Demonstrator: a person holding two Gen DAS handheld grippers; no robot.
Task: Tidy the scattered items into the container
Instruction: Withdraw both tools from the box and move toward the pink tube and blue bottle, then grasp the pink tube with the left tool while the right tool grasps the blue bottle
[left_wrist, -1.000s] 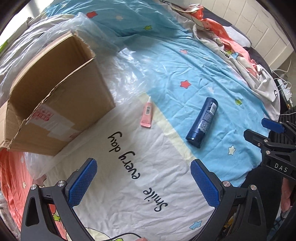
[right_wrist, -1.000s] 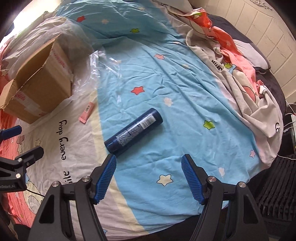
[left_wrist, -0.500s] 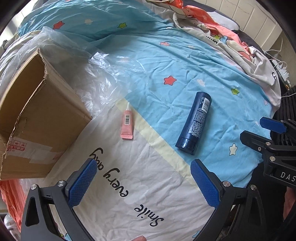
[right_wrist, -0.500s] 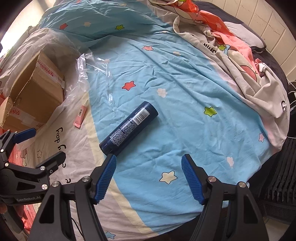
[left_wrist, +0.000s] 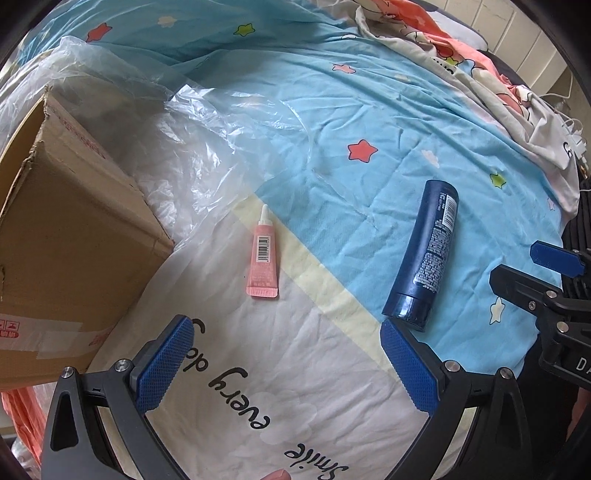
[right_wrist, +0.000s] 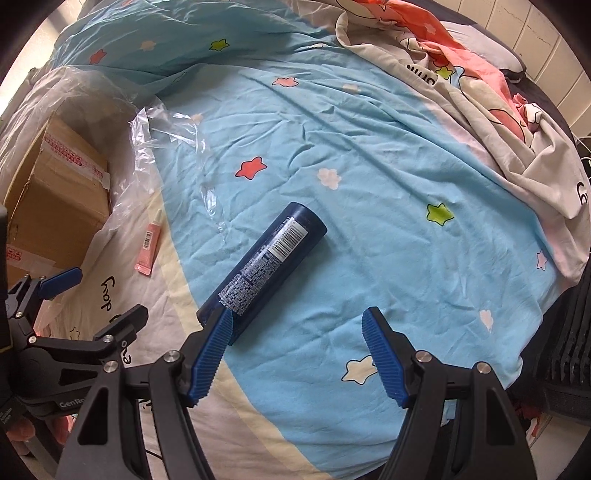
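A small pink tube (left_wrist: 262, 256) with a white cap lies on the white part of the bedsheet, ahead of my open, empty left gripper (left_wrist: 286, 360). A dark blue bottle (left_wrist: 428, 253) lies on the blue sheet to its right. A cardboard box (left_wrist: 62, 254) stands at the left. In the right wrist view, the blue bottle (right_wrist: 266, 264) lies just ahead of my open, empty right gripper (right_wrist: 295, 356), its near end by the left finger. The pink tube (right_wrist: 149, 245) and the box (right_wrist: 48, 195) are at the left.
Clear plastic film (left_wrist: 207, 147) lies crumpled beside and behind the box. A rumpled quilt (right_wrist: 480, 92) is piled at the far right of the bed. The bed's edge (right_wrist: 546, 317) drops off on the right. Each gripper shows at the edge of the other's view.
Both grippers have moved forward and lower over the bed. The tube and the bottle look larger and closer. The box has slid towards the left edge of both views.
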